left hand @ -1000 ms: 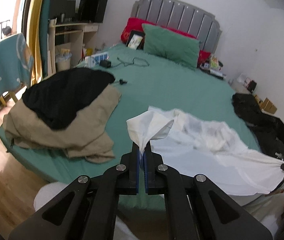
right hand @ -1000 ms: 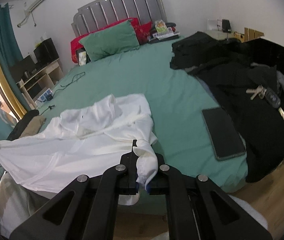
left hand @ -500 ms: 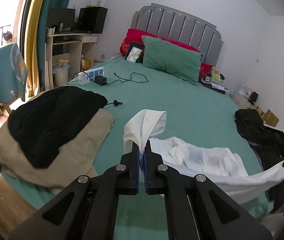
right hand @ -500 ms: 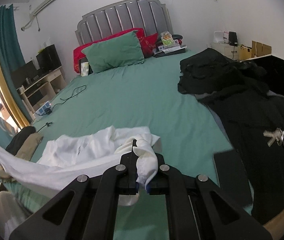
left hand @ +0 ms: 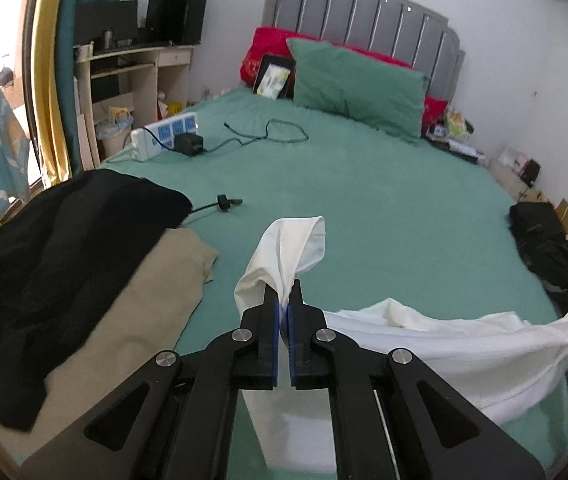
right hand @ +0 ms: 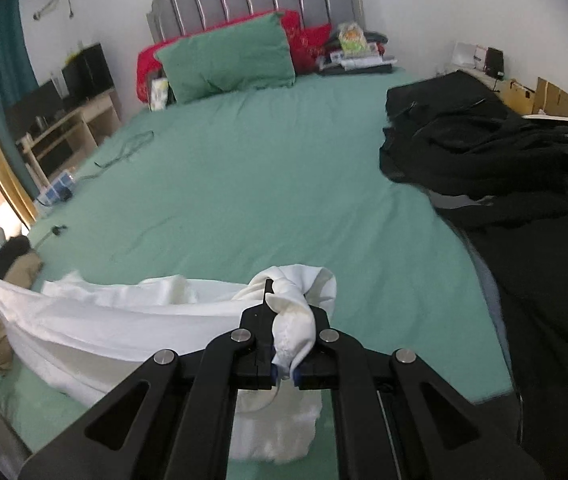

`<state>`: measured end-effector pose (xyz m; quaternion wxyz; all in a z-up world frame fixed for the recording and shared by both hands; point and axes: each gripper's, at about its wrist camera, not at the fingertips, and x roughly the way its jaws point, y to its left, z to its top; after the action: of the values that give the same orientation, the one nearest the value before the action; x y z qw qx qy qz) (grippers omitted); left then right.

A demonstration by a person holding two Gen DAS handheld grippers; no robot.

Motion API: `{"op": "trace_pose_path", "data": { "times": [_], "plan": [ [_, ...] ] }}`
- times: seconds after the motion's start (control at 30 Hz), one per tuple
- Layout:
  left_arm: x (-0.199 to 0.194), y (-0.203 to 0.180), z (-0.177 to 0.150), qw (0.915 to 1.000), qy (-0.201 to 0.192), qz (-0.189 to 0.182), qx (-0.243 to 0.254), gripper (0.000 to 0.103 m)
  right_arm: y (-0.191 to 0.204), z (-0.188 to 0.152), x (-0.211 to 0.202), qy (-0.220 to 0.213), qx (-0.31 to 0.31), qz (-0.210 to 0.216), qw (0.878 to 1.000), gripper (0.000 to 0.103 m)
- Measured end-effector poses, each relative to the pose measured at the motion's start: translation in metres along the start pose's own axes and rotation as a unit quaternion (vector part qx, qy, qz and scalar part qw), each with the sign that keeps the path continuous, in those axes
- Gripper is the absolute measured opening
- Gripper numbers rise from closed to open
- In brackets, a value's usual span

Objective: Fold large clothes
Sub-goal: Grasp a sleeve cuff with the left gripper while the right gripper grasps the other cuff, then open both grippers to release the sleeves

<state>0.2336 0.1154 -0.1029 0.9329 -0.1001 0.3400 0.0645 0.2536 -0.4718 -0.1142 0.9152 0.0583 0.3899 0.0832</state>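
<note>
Left gripper [left hand: 283, 300]: black arms with blue pads; the jaws were pressed together on a corner of the shirt [left hand: 424, 344], and a soft loop of cloth stood up above the tips.
Right gripper [right hand: 289, 312]: same black build; the jaws were closed on a thick, knotted bunch of the shirt [right hand: 124, 320].
Shirt: white, thin, smooth cloth with many soft wrinkles. It was stretched between the two grippers over the near edge of the bed [left hand: 384, 208]; its long axis ran from side to side, across the bed. The middle part sagged onto the sheet, and the lower part hung down at the near edge.
Bed: green, matt sheet, mostly flat.
Left pile [left hand: 64, 264]: black cloth on top of a beige one, thick and folded, near the left gripper.
Right pile [right hand: 504, 184]: black, crumpled clothes along the bed's right side.
Cable [left hand: 268, 136]: thin, dark, curled, beside a white power strip [left hand: 164, 136].
Pillow [left hand: 358, 86]: green and puffy, against a grey ribbed headboard [left hand: 364, 12].
</note>
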Motion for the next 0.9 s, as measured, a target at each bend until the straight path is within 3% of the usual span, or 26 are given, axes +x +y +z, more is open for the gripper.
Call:
{"op": "trace_pose_path", "data": {
  "times": [0.2, 0.27, 0.33, 0.37, 0.43, 0.6, 0.67, 0.73, 0.9],
  "plan": [
    [0.061, -0.010, 0.002, 0.9991, 0.034, 0.024, 0.008, 0.004, -0.017, 0.007, 0.062, 0.034, 0.025, -0.003, 0.999, 0.006],
    [0.086, -0.010, 0.001, 0.9981, 0.059, 0.020, 0.001, 0.005, -0.016, 0.007, 0.080, 0.045, 0.025, -0.014, 0.999, 0.010],
    [0.102, -0.007, 0.002, 0.9970, 0.075, 0.013, -0.014, 0.015, -0.012, 0.008, 0.089, 0.052, 0.018, -0.028, 0.998, 0.016],
    [0.105, -0.003, 0.003, 0.9969, 0.073, 0.015, -0.024, 0.032, -0.010, 0.009, 0.090, 0.051, 0.008, -0.042, 0.998, 0.025],
    [0.102, 0.005, 0.004, 0.9971, 0.060, 0.018, -0.042, 0.053, -0.008, 0.009, 0.085, 0.038, -0.008, -0.076, 0.996, 0.033],
    [0.072, 0.010, 0.003, 0.9979, 0.045, 0.010, -0.044, 0.054, 0.001, 0.012, 0.039, -0.030, -0.040, -0.102, 0.994, 0.037],
    [0.056, 0.001, -0.007, 0.9981, 0.053, -0.010, -0.029, 0.054, 0.016, 0.004, 0.020, -0.055, -0.069, -0.092, 0.992, 0.046],
    [0.051, -0.012, -0.021, 0.9963, 0.077, -0.038, -0.012, 0.054, 0.037, -0.010, 0.006, -0.060, -0.103, -0.053, 0.991, 0.050],
    [0.062, -0.047, -0.072, 0.9788, 0.176, -0.102, 0.021, 0.054, 0.079, -0.047, 0.012, -0.009, -0.167, 0.035, 0.985, 0.050]
  ]
}}
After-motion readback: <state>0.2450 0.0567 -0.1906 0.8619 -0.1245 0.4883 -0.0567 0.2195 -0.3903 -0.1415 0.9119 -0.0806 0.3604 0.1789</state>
